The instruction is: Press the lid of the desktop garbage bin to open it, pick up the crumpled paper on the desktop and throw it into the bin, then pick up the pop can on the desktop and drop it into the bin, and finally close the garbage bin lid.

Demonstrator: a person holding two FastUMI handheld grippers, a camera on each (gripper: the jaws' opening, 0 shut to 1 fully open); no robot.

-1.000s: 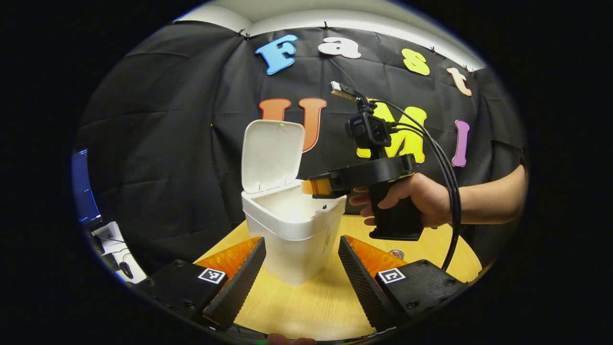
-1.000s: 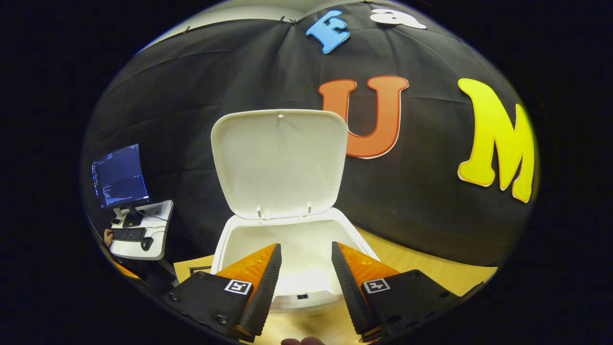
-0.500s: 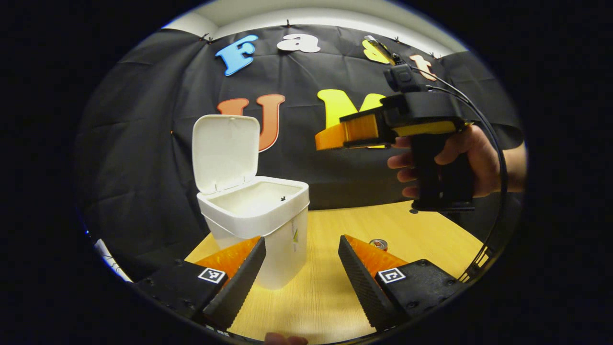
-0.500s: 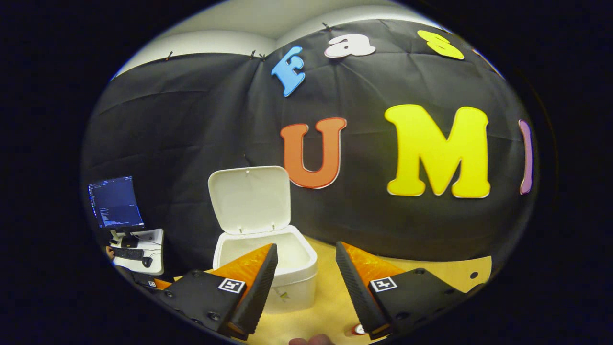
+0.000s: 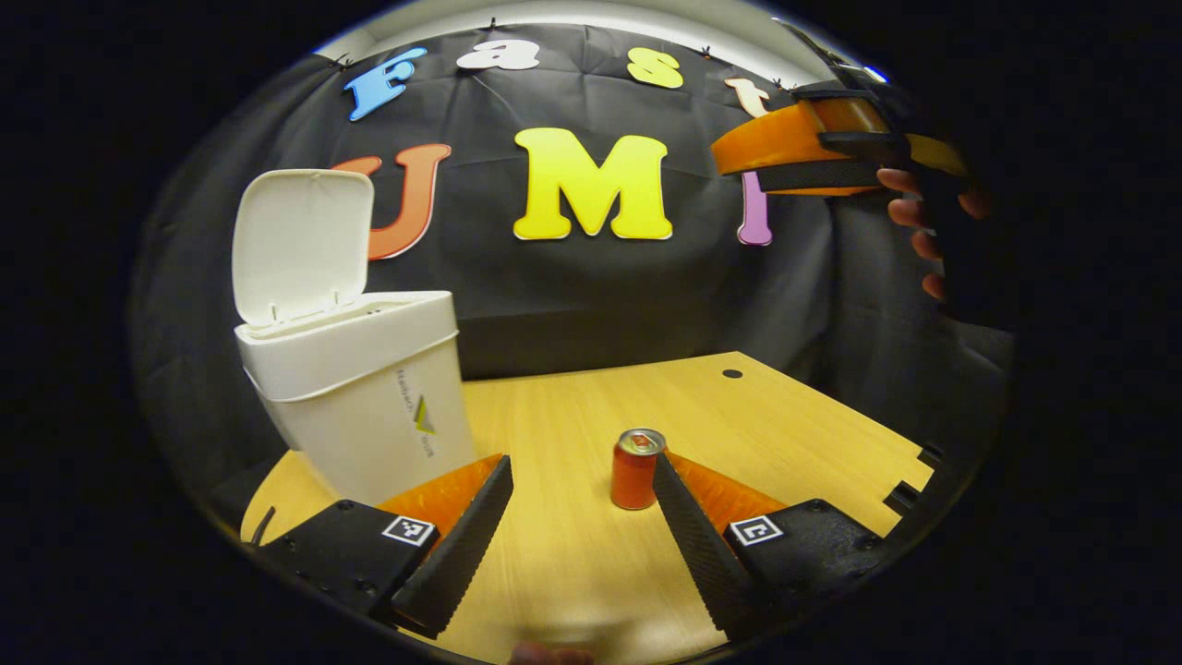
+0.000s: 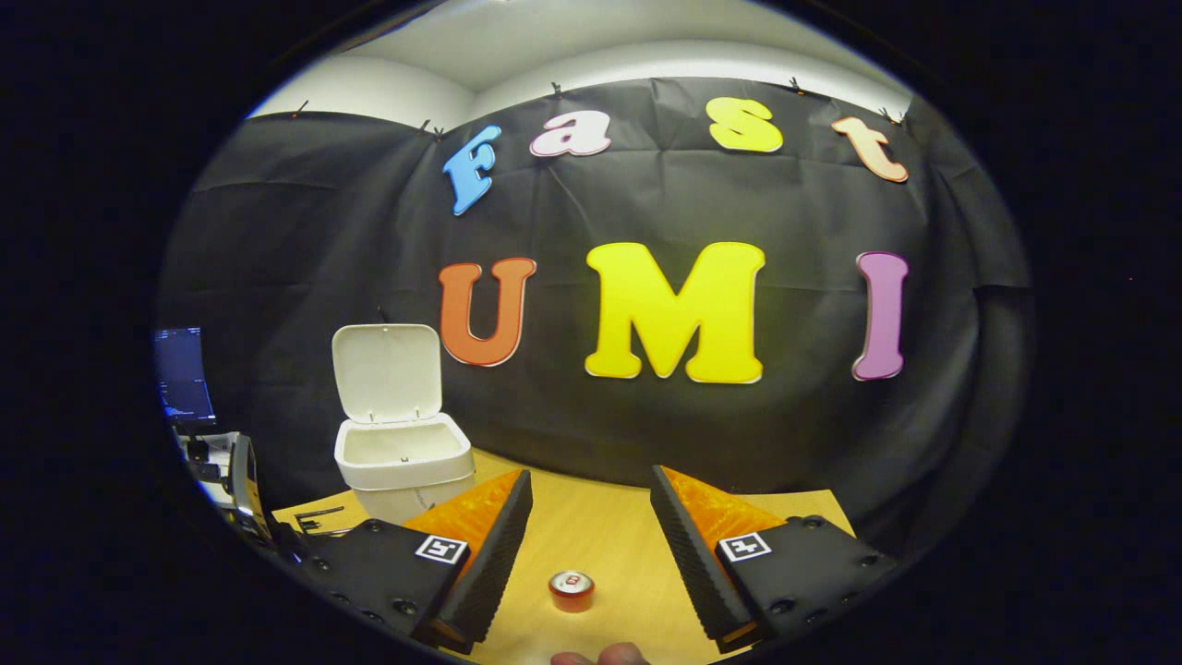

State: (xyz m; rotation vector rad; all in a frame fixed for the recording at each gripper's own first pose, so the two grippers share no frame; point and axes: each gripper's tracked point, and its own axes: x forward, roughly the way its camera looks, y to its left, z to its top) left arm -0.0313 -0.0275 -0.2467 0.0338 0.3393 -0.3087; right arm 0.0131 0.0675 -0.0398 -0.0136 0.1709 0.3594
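Red can upright on the counter, bin lid raised

Wooden, pale yellow counter carries a small red pop can with a silver top, standing upright. In the left gripper view the left gripper is spread wide and empty, the can just beside its right finger. In the right gripper view the right gripper is also wide and empty, high above the can. Farther back on the left stands the white plastic desktop bin, its hinged lid raised upright.
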